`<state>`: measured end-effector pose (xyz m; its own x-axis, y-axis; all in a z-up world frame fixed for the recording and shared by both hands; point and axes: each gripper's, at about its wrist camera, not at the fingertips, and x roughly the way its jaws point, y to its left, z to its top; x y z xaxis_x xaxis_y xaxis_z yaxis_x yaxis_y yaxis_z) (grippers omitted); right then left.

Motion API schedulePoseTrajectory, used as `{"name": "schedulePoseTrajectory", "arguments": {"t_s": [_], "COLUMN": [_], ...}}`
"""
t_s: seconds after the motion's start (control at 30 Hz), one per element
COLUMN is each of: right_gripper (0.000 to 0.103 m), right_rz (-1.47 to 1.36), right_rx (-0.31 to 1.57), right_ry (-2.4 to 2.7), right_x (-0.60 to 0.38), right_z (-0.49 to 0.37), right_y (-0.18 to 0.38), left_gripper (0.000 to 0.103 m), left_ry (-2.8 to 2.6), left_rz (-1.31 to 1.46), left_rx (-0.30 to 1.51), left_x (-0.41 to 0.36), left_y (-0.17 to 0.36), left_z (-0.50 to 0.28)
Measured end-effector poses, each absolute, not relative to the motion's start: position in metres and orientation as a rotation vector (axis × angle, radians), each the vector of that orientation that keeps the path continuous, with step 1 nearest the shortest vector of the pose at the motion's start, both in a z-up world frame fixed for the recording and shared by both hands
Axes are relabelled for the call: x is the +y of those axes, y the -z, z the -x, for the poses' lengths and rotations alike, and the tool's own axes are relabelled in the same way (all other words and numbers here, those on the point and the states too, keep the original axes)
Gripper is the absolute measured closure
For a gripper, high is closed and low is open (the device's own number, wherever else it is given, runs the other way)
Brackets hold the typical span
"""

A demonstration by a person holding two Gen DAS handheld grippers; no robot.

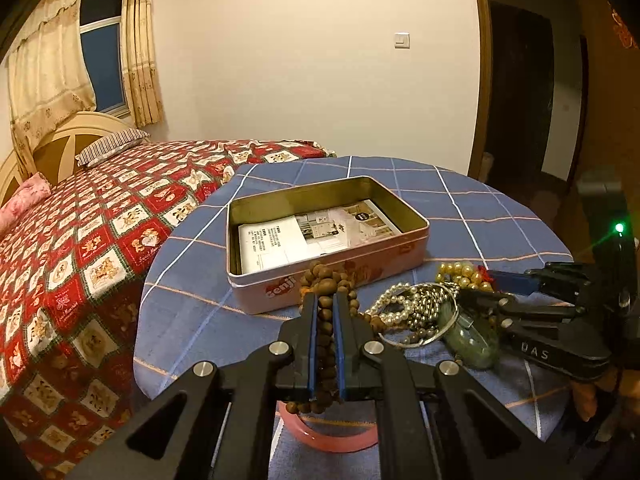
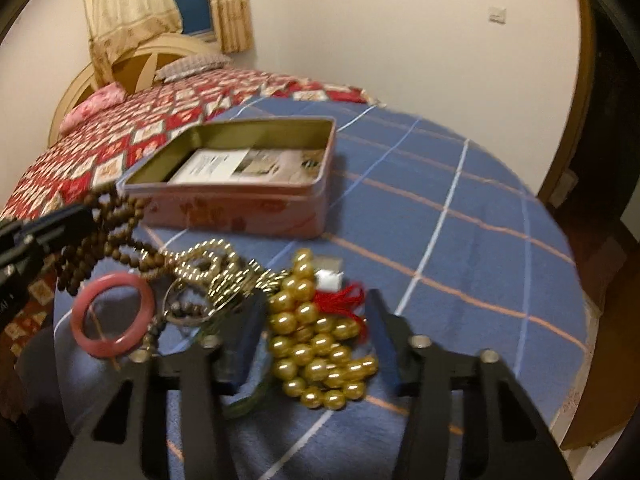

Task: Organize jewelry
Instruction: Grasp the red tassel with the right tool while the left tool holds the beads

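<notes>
- Brown wooden beads (image 1: pixel 325 312) sit clamped between the closed pads of the left gripper (image 1: pixel 325 300), lifted just before the tin's near wall.
- Pink bangle (image 2: pixel 113 316) lies at the worktop's (image 2: pixel 460 208) near edge.
- Right gripper (image 2: pixel 316 320) stands around the gold pearls (image 2: pixel 316 336), pads not yet pressing.
- Open tin (image 1: pixel 408 248) with leaflets sits mid-worktop.
</notes>
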<state>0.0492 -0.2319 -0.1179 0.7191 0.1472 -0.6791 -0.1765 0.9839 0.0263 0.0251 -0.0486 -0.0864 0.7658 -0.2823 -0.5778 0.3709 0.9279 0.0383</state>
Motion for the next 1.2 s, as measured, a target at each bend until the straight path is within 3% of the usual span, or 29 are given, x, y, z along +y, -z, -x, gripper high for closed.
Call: {"name": "schedulePoseTrajectory", "arguments": {"t_s": [0.07, 0.27, 0.33, 0.63, 0.67, 0.7, 0.73, 0.77, 0.8, 0.87, 1.13, 1.17, 1.2], "right_gripper": [0.080, 0.081, 0.100, 0.100, 0.098, 0.088, 0.067, 0.057, 0.051, 0.051, 0.065, 0.072, 0.095], "right_rz": [0.051, 0.005, -0.010, 0.020, 0.018, 0.011, 0.006, 0.002, 0.008, 0.025, 0.025, 0.021, 0.022], "right_rx": [0.722, 0.678, 0.651, 0.674, 0.674, 0.684, 0.692, 0.691, 0.685, 0.696, 0.725, 0.726, 0.725], "right_ry": [-0.189, -0.200, -0.204, -0.206, -0.197, -0.196, -0.204, -0.212, -0.206, -0.199, -0.210, -0.220, -0.220], "right_x": [-0.231, -0.238, -0.240, -0.236, -0.235, -0.236, -0.235, -0.236, -0.236, -0.236, -0.235, -0.236, -0.236], "right_z": [-0.045, -0.040, -0.038, -0.044, -0.044, -0.045, -0.046, -0.046, -0.045, -0.046, -0.049, -0.049, -0.048], "right_y": [0.113, 0.099, 0.090, 0.087, 0.089, 0.091, 0.093, 0.094, 0.094, 0.097, 0.108, 0.109, 0.109], "left_gripper": [0.096, 0.096, 0.096, 0.096, 0.096, 0.096, 0.096, 0.096, 0.096, 0.096, 0.096, 0.096, 0.096], "left_ry": [0.353, 0.350, 0.349, 0.354, 0.353, 0.354, 0.354, 0.354, 0.355, 0.357, 0.363, 0.364, 0.365], "left_rz": [-0.152, -0.143, -0.141, -0.139, -0.139, -0.140, -0.140, -0.139, -0.139, -0.141, -0.147, -0.149, -0.150], "left_rx": [0.607, 0.598, 0.594, 0.596, 0.596, 0.596, 0.598, 0.598, 0.599, 0.605, 0.617, 0.618, 0.618], "left_x": [-0.047, -0.045, -0.044, -0.044, -0.044, -0.044, -0.044, -0.044, -0.044, -0.045, -0.045, -0.046, -0.046], "left_y": [0.087, 0.085, 0.083, 0.082, 0.082, 0.082, 0.083, 0.082, 0.083, 0.084, 0.087, 0.087, 0.087], "left_z": [-0.026, -0.025, -0.025, -0.024, -0.024, -0.024, -0.024, -0.024, -0.025, -0.025, -0.027, -0.026, -0.026]}}
